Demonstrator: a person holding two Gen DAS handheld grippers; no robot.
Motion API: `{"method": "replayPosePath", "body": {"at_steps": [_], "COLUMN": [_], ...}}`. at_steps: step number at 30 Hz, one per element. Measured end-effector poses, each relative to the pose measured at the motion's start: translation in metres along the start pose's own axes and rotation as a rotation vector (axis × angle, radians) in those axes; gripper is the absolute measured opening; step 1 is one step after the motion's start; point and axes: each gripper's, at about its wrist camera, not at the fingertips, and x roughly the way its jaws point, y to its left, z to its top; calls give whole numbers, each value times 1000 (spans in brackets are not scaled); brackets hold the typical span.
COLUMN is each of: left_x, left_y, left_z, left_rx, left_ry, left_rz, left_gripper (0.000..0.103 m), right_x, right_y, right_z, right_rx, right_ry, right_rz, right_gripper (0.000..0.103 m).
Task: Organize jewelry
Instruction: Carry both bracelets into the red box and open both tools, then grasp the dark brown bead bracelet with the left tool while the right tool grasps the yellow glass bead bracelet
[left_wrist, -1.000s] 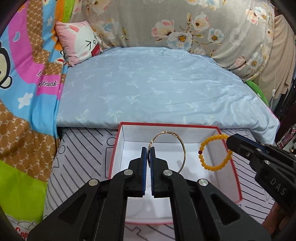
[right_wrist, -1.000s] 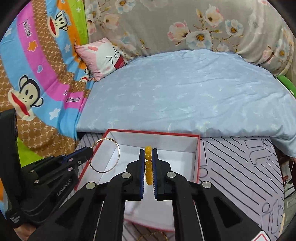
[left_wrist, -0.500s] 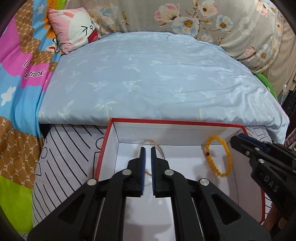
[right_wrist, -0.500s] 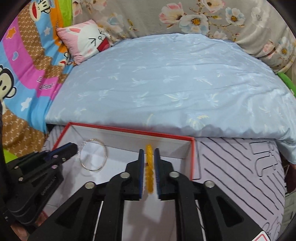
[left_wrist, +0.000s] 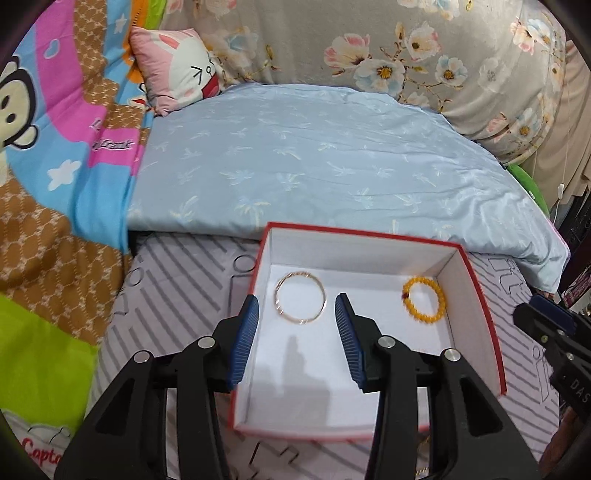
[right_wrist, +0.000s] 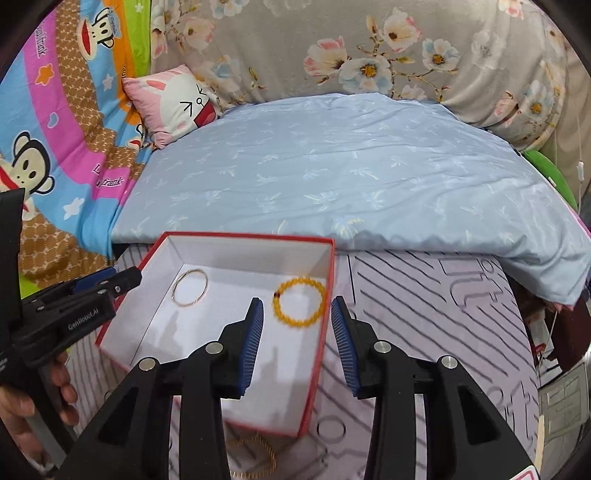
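A red box with a white inside (left_wrist: 476, 291) (right_wrist: 317, 354) sits on the striped mat. A thin gold bangle (left_wrist: 300, 322) (right_wrist: 181, 302) lies flat in its left part. A yellow bead bracelet (left_wrist: 413, 306) (right_wrist: 281, 317) lies flat in its right part. My left gripper (left_wrist: 295, 304) is open and empty, above the box just short of the bangle. My right gripper (right_wrist: 296, 304) is open and empty, above the box just short of the bead bracelet. A gold chain (right_wrist: 255, 448) lies on the mat in front of the box, partly hidden by my right gripper.
A light blue quilt (left_wrist: 314, 166) covers the bed behind the box. A pink rabbit pillow (left_wrist: 177, 70) and a cartoon monkey blanket (left_wrist: 55, 155) lie at the left. The grey striped mat (right_wrist: 424, 314) stretches to the right of the box.
Both grippers opened and let go: the bangle and the bead bracelet dropped from hanging between the jaws to lying flat in the box. Both grippers pulled back and up.
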Motion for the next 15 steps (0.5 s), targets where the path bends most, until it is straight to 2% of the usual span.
{"method": "replayPosePath", "body": {"at_steps": [2, 8, 15], "left_x": [-18, -59, -85], "left_y": [4, 13, 20], "left_z": [-13, -56, -119], "left_rx": [4, 4, -10], "left_ry": [-9, -3, 70], "left_rz": [25, 28, 9], "left_gripper": [42, 42, 42], "right_x": [-14, -58, -89], "right_y": [1, 6, 9], "right_z": [-12, -62, -114], "right_rx": [-1, 19, 54], "right_ry": [-3, 16, 66], "right_rz": [-12, -6, 2], "right_gripper": [42, 42, 42]}}
